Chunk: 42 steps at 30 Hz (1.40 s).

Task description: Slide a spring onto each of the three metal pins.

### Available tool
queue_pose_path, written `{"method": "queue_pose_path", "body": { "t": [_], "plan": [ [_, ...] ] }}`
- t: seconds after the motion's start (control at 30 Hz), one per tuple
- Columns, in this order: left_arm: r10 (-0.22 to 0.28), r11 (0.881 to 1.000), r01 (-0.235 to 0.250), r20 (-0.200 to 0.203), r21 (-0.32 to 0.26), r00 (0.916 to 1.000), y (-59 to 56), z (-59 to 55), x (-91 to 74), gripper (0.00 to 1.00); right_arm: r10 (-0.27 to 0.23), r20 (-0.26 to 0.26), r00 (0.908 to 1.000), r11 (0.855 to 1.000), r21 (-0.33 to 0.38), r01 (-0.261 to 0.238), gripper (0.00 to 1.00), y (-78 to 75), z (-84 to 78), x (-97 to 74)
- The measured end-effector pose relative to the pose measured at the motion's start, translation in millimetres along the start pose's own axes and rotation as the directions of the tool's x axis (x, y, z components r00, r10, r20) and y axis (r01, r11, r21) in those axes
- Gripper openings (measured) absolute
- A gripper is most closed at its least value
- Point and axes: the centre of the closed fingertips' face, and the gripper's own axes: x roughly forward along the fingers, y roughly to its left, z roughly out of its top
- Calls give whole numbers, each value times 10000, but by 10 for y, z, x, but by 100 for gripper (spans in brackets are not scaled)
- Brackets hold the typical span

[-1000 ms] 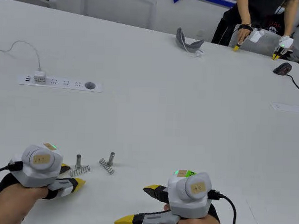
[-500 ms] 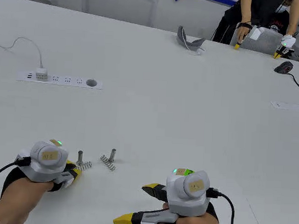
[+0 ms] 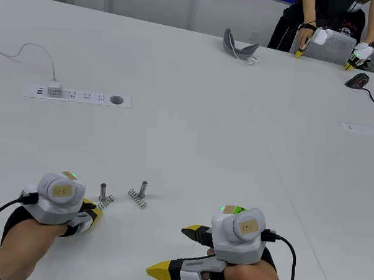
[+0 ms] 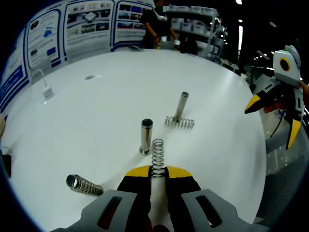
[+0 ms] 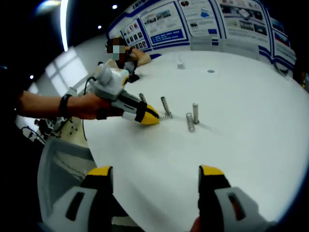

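In the left gripper view my left gripper (image 4: pixel 157 170) is shut on a small spring (image 4: pixel 158 151) that sticks out ahead of the yellow tips. Just beyond it stands a bare metal pin (image 4: pixel 146 137). Farther off, a second pin (image 4: pixel 181 106) is upright with a loose spring (image 4: pixel 179 123) lying at its foot. A third pin (image 4: pixel 83 184) at lower left has a spring coiled round it. In the head view the left gripper (image 3: pixel 92 211) sits beside the near pin (image 3: pixel 103 191). My right gripper (image 3: pixel 176 251) is open and holds nothing, well to the right of the second pin (image 3: pixel 143 188).
A white power strip (image 3: pixel 77 95) with a plugged cable lies at the far left of the white table (image 3: pixel 236 148). A grey object (image 3: pixel 237 49) rests near the far edge. Another person (image 3: pixel 329 22) with grippers works at the far right corner.
My left gripper, open a second ago, has moved up to the near pin and shut on the spring lying beside it. The right gripper has stayed open in place.
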Motion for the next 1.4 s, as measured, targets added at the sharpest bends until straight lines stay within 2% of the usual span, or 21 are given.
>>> {"method": "queue_pose_path", "body": {
  "t": [0.13,0.3,0.47,0.6,0.63,0.73,0.8,0.87,1.17,1.4],
  "plan": [
    [-133,9998,132,-87,-137,9999,-30,-70,-85,11,22,-37,10000,10000,6,-21,74,9,-23,21],
    [-53,9999,52,-87,-118,9999,-43,-140,-171,12,88,12,10000,10000,39,-88,73,39,-26,40],
    [-14,10000,13,-72,-86,10000,-31,-90,-119,19,135,-85,9999,9999,-37,-135,73,52,-39,53],
    [185,9983,-173,-223,550,9996,-18,-78,-73,15,114,-41,9999,9999,-45,-114,73,46,-18,42],
    [180,9983,-166,-248,556,9995,-32,-83,-72,11,103,-41,9999,9999,-46,-103,73,43,-17,39],
    [-23,9997,31,-345,248,9994,-42,-90,-86,11,75,-48,10000,9999,-73,-76,73,38,-15,27],
    [74,9997,-68,-268,233,9996,-47,-99,-116,11,84,-49,10000,9999,-58,-84,73,38,-18,27],
    [-80,9998,84,-229,177,9997,-86,-109,-153,11,111,-66,9999,9999,-99,-112,73,45,-26,28],
    [-259,9994,264,-212,212,9994,-185,-237,-314,10,233,33,9997,9997,83,-233,73,84,-15,67],
    [-209,9996,213,-252,184,9995,-186,-341,-444,10,279,-2,9996,9996,109,-279,72,106,-30,90]
  ]
}}
